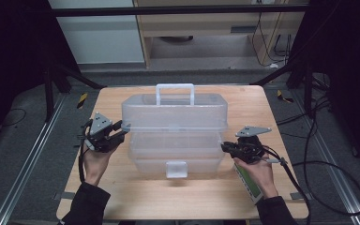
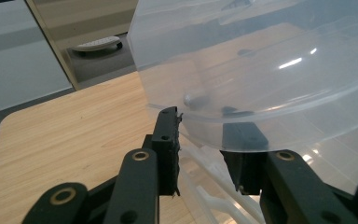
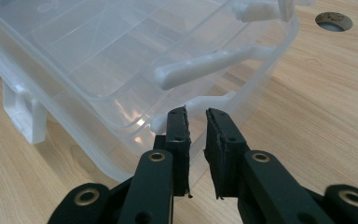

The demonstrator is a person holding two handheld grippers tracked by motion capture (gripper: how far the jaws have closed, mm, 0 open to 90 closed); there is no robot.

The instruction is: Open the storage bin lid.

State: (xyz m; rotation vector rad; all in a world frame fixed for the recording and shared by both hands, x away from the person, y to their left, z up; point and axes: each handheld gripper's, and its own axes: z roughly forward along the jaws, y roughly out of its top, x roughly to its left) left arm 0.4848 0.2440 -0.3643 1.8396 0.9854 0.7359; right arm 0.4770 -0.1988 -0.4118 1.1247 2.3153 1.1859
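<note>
A clear plastic toolbox (image 1: 177, 154) stands mid-table, its handled lid (image 1: 174, 112) raised above the base on white arms (image 3: 200, 67). My left gripper (image 1: 120, 130) is at the lid's left end. Its jaws straddle the lid's rim (image 2: 200, 122), with one pad (image 2: 168, 140) outside touching it and the other showing through the plastic. My right gripper (image 1: 226, 147) is at the base's right end. Its fingertips (image 3: 177, 126) stand a narrow gap apart right at the base's rim (image 3: 214, 100); whether they pinch it I cannot tell.
A white latch (image 1: 176, 168) hangs at the box's front. A flat green-and-white device (image 1: 248, 183) lies under the right forearm near the table's right front. The wooden table (image 1: 122, 192) has a round hole (image 3: 333, 20) beyond the box's right end.
</note>
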